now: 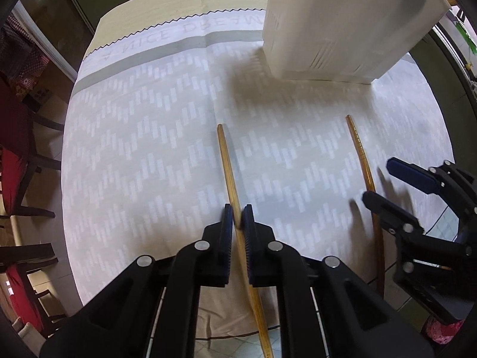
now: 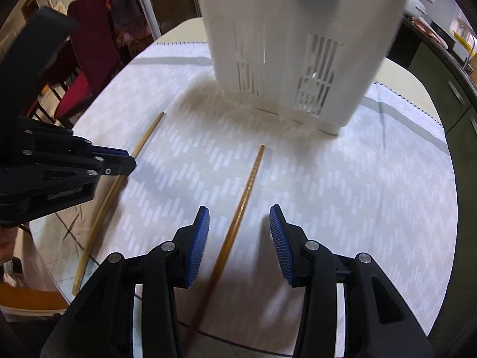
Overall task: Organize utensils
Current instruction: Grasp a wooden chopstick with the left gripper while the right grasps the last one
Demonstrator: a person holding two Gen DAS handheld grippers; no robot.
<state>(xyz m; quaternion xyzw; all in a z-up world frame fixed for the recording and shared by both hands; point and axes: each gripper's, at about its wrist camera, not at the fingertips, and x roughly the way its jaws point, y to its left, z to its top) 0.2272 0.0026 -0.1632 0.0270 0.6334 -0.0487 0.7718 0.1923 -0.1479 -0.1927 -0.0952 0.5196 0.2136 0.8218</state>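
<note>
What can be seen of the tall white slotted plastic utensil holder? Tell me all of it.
The tall white slotted plastic utensil holder stands upright on the pale patterned tablecloth, beyond both wooden chopsticks. Its walls look like smooth plastic, cut with groups of vertical slots low down; a low foot rims the base. A wooden tip shows at its top rim. Neither gripper touches it.

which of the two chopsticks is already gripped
The smooth-tipped chopstick, clamped in the left gripper. The ridged-tip chopstick only lies between the open right gripper, untouched.
</note>
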